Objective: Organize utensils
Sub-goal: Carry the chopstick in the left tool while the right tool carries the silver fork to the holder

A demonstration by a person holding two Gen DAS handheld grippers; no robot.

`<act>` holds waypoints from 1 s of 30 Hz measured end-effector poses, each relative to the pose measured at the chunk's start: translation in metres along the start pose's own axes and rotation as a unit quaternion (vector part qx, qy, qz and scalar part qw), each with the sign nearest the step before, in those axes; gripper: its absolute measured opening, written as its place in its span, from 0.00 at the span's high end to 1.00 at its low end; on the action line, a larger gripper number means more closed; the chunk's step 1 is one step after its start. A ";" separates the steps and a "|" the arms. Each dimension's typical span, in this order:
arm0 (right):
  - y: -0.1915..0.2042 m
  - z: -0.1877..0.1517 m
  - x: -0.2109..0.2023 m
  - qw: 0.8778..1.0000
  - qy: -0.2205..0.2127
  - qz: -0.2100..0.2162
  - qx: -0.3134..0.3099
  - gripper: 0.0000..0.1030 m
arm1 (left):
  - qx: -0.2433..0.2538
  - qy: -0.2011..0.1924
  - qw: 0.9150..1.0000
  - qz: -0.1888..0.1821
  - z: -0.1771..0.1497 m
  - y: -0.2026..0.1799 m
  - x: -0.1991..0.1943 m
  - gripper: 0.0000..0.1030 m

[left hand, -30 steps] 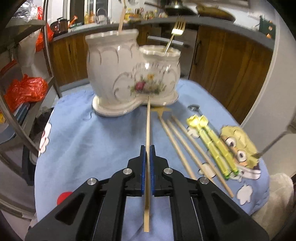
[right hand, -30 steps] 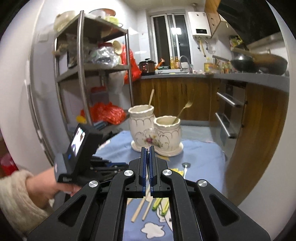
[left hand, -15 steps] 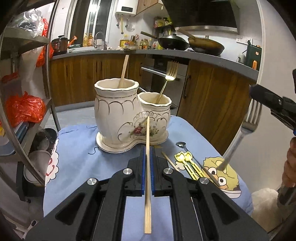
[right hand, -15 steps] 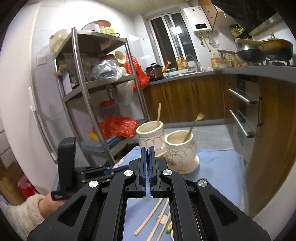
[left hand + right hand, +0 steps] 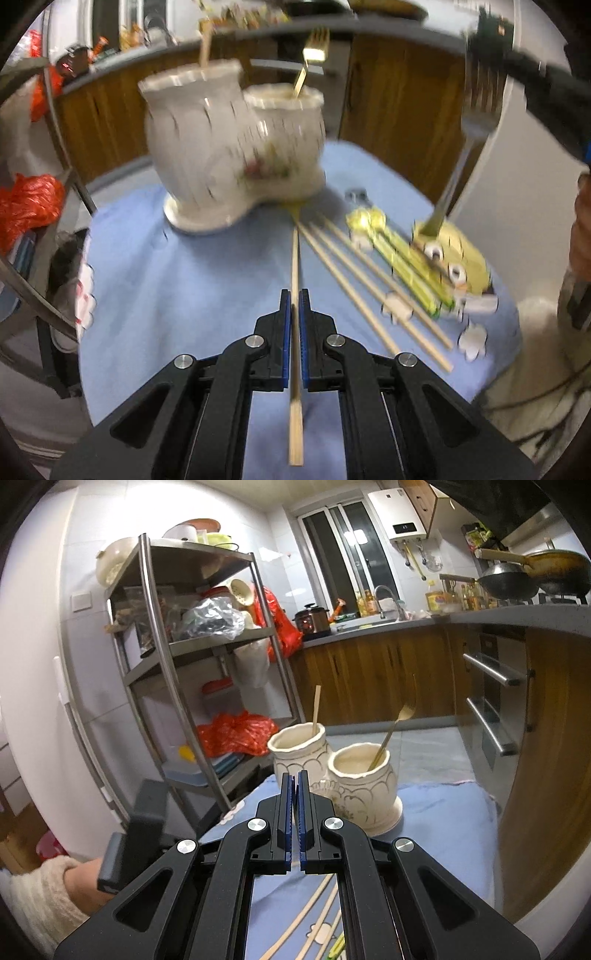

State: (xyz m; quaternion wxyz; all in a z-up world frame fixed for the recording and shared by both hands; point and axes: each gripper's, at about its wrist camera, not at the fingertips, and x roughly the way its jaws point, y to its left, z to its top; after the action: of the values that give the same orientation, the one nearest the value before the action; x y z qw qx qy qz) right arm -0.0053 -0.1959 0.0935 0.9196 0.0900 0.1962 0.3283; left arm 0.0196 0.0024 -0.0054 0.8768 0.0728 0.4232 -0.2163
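Observation:
My left gripper (image 5: 294,299) is shut on a wooden chopstick (image 5: 294,258) whose tip points at the white ceramic two-pot holder (image 5: 207,147), blurred here. The tall pot holds one chopstick (image 5: 316,709); the short pot holds a gold fork (image 5: 391,734). On the blue cloth lie three loose chopsticks (image 5: 362,273), yellow-green utensils (image 5: 406,266) and a small spoon (image 5: 356,195). At the upper right of the left wrist view my right gripper (image 5: 480,59) is shut on the head of a silver fork (image 5: 454,173), which hangs handle-down. In its own view the right gripper (image 5: 294,782) points at the holder (image 5: 354,794).
A metal shelf rack (image 5: 177,664) packed with bowls and bags stands left of the table. Wooden cabinets (image 5: 399,110) run behind it. The blue-clothed round table (image 5: 166,277) drops off close on every side. A hand in a cream sleeve (image 5: 44,893) carries the left gripper.
The silver fork left the cloth and now hangs from the right gripper beside the holder. The left view tipped up, then down again, the chopstick staying clamped. The right view drifted sideways.

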 end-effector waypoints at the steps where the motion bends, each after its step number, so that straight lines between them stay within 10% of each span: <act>1: -0.001 0.000 0.001 1.000 0.001 0.001 0.001 0.97 | 0.002 0.011 1.000 -0.003 -0.001 0.001 0.004 0.96; 21: 0.003 -0.001 0.002 1.000 -0.001 0.010 -0.011 0.97 | 0.074 0.080 0.994 0.022 0.021 -0.021 0.055 0.96; 30: -0.003 0.020 0.004 0.999 -0.028 0.027 -0.005 0.97 | 0.044 -0.087 0.995 -0.023 0.027 -0.006 -0.016 0.96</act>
State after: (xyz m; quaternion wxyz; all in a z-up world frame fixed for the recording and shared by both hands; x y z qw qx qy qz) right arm 0.0077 -0.1968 0.1100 0.9160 0.1002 0.1664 0.3511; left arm 0.0272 -0.0065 0.0248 0.9012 0.0823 0.3366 -0.2603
